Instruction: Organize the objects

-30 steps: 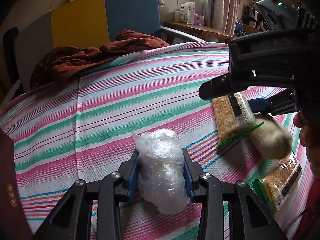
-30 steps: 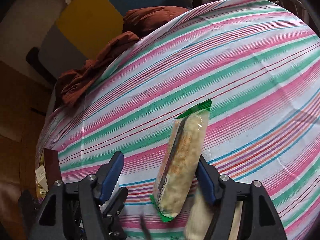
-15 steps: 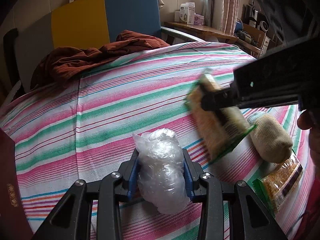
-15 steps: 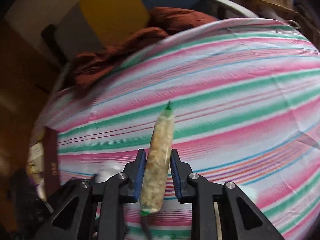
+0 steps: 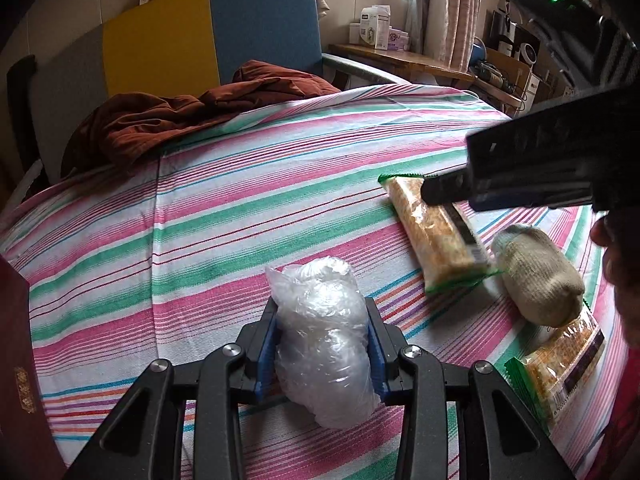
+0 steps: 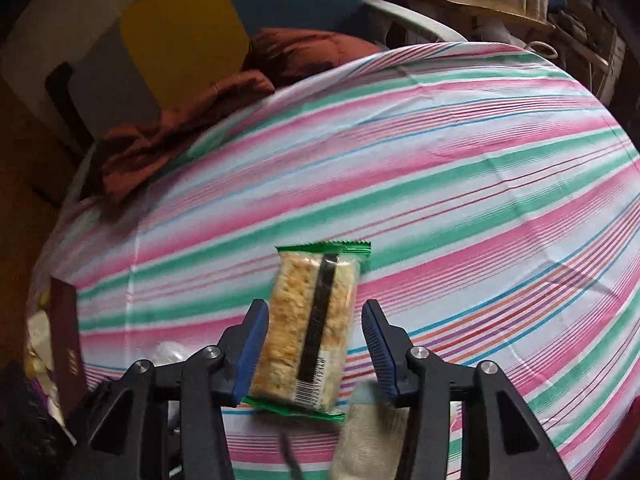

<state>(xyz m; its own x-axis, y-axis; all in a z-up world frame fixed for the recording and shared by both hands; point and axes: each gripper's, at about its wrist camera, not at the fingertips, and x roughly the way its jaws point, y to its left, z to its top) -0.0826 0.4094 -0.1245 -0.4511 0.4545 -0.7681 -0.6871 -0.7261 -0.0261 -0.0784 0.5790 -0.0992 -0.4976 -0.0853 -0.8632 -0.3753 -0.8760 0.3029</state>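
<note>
Right wrist: snack bar (image 6: 310, 330) between hand-held gripper (image 6: 314, 354) pads

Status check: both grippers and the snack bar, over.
Left gripper shut on plastic bag. Right gripper just opened; snack bar loose between jaws. Rolled sock close beside it.

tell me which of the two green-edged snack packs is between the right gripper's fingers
The snack pack lying farther up the striped cloth, beyond the rolled sock. The right gripper, jaws just opened, straddles it; the other pack lies nearer, past the sock.
</note>
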